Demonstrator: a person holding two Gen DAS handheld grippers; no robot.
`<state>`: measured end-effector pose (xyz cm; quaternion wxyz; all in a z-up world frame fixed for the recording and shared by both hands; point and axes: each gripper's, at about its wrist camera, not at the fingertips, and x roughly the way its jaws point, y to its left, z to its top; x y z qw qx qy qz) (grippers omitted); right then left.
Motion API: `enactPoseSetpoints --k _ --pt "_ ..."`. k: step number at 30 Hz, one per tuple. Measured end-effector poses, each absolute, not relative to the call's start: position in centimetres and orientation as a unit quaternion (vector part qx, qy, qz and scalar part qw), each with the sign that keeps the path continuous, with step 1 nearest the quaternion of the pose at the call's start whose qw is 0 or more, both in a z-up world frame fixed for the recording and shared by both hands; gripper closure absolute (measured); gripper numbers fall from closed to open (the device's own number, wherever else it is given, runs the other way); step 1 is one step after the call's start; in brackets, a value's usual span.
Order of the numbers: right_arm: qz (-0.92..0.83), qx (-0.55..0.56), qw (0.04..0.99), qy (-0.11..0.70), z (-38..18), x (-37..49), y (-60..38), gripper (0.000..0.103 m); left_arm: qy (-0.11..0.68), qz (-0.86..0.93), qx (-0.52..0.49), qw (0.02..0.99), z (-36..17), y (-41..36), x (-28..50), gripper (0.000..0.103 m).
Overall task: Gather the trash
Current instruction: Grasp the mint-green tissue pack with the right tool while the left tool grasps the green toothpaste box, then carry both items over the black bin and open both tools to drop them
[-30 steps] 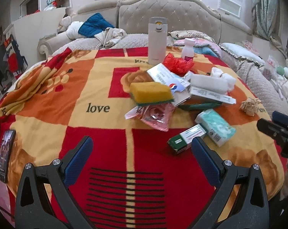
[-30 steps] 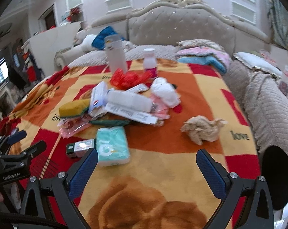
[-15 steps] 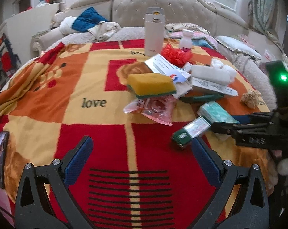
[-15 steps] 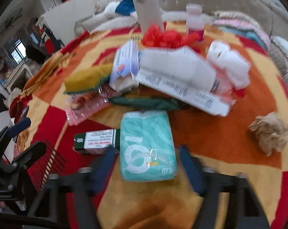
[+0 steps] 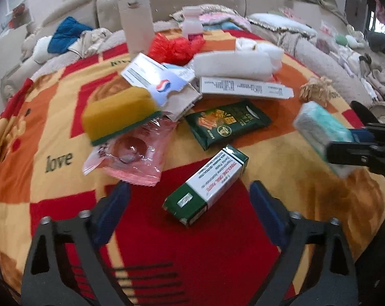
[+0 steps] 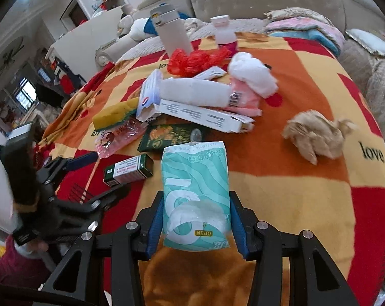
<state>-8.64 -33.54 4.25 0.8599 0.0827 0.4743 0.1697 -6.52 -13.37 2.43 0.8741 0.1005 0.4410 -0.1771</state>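
In the right wrist view my right gripper (image 6: 196,219) has its blue pads on both sides of a teal tissue pack (image 6: 195,178); the jaws are still closing on it, and it is tilted up off the blanket. The left wrist view shows the same pack (image 5: 320,132) raised at the right. My left gripper (image 5: 189,204) points down over a green-and-white carton (image 5: 207,183) that lies between its fingers; the jaws are closing and the pads are clear of it. Behind lie a green snack packet (image 5: 228,123), a pink wrapper (image 5: 131,158) and a yellow sponge (image 5: 121,112).
The trash is heaped on a red, orange and yellow blanket (image 5: 52,132) over a round table. A tall white flask (image 6: 172,35), a small bottle (image 6: 224,30), a red plastic bag (image 6: 192,60), a long white box (image 6: 205,117) and crumpled brown paper (image 6: 317,137) stand around. Sofas lie behind.
My right gripper closed on the teal tissue pack and lifted it off the blanket. My left gripper dropped toward the green-and-white carton, and its jaws have narrowed around it.
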Motion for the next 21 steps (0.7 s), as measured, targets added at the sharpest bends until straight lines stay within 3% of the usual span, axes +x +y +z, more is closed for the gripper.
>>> enactPoseSetpoints --k 1,2,6,21 --pt "0.167 0.086 0.860 0.475 4.1 -8.8 -33.8 0.057 0.452 -0.180 0.097 0.868 2.1 -13.5 -6.0 0.032" --pt "0.165 0.089 0.860 0.475 4.0 -8.9 -34.0 0.057 0.463 -0.182 0.093 0.862 1.7 -13.6 -5.6 0.053" --pt "0.161 0.093 0.860 0.475 4.0 -9.3 -34.7 0.057 0.469 -0.194 0.078 0.858 2.3 -13.6 -6.2 0.079" --pt "0.140 0.099 0.878 0.448 5.3 -11.7 -37.7 0.057 0.458 -0.212 0.038 0.863 5.2 -16.6 -9.3 0.082"
